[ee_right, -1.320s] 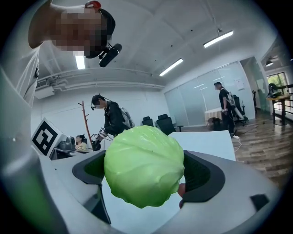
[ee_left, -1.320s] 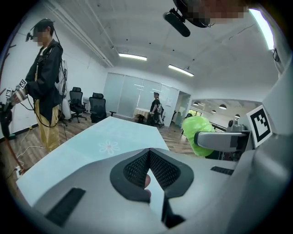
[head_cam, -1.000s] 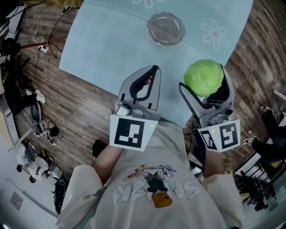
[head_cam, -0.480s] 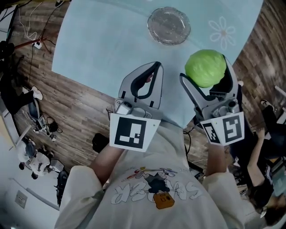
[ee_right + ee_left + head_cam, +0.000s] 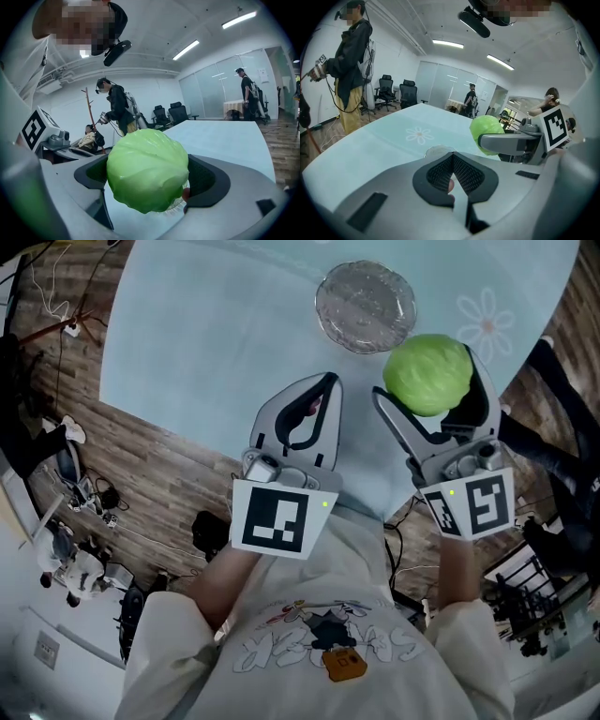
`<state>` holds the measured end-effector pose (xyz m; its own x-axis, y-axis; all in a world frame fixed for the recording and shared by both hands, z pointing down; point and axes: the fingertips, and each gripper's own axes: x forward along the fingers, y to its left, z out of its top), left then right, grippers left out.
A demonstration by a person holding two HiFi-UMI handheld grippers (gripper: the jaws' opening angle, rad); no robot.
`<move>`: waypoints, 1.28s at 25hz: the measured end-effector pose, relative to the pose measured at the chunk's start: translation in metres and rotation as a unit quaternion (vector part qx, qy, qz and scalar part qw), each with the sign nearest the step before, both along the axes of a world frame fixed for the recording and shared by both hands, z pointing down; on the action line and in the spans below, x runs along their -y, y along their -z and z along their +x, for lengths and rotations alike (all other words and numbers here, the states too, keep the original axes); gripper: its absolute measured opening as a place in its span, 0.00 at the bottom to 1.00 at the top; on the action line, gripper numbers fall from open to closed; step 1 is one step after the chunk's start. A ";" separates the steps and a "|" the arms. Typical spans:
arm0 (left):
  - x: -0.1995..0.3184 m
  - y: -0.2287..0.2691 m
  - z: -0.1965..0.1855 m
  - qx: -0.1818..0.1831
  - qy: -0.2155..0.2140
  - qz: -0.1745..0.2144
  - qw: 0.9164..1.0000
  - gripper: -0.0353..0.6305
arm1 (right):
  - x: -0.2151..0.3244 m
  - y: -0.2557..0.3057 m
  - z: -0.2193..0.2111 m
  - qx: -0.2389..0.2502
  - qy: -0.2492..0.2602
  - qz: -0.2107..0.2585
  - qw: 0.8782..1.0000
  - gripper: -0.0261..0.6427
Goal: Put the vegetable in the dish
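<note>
A round green cabbage [image 5: 427, 373] is clamped between the jaws of my right gripper [image 5: 433, 390], held above the pale blue table's near right edge. From the right gripper view the cabbage [image 5: 147, 169] fills the space between the jaws. A clear glass dish [image 5: 366, 307] rests on the table just beyond and left of the cabbage. My left gripper [image 5: 323, 401] hovers over the table's near edge, its jaws pressed together with nothing between them. In the left gripper view the dish [image 5: 436, 151] peeks over the shut jaws, and the cabbage [image 5: 487, 132] shows at the right.
The pale blue table [image 5: 225, 324] has white flower prints [image 5: 485, 322]. Wooden floor with cables and gear [image 5: 75, 493] lies to its left. Other people [image 5: 352, 65] stand around the room, with office chairs [image 5: 396, 96] behind them.
The right gripper with the cabbage has drawn closer to the dish over the past second; the dish now lies just past the cabbage. The left gripper has stayed in place.
</note>
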<state>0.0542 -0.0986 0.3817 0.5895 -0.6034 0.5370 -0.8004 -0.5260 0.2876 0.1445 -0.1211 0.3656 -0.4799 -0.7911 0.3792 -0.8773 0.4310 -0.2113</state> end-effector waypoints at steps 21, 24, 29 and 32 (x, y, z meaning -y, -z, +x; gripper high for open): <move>0.051 -0.075 -0.020 -0.005 0.029 -0.072 0.997 0.06 | 0.058 -0.087 -0.034 -0.040 0.029 -0.052 0.997 0.79; 0.054 -0.082 -0.023 -0.004 0.030 -0.075 0.997 0.06 | 0.061 -0.095 -0.036 -0.063 0.034 -0.052 0.996 0.79; 0.059 -0.089 -0.027 -0.003 0.032 -0.080 0.996 0.06 | 0.067 -0.106 -0.043 -0.085 0.047 -0.061 0.993 0.79; 0.061 -0.093 -0.029 -0.003 0.033 -0.082 0.996 0.06 | 0.071 -0.112 -0.044 -0.090 0.044 -0.070 0.992 0.79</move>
<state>0.0256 -0.1600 0.4744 0.5556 -0.5449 0.6280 -0.8293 -0.4176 0.3713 0.1004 -0.1917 0.4773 -0.4585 -0.6828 0.5689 -0.8669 0.4846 -0.1170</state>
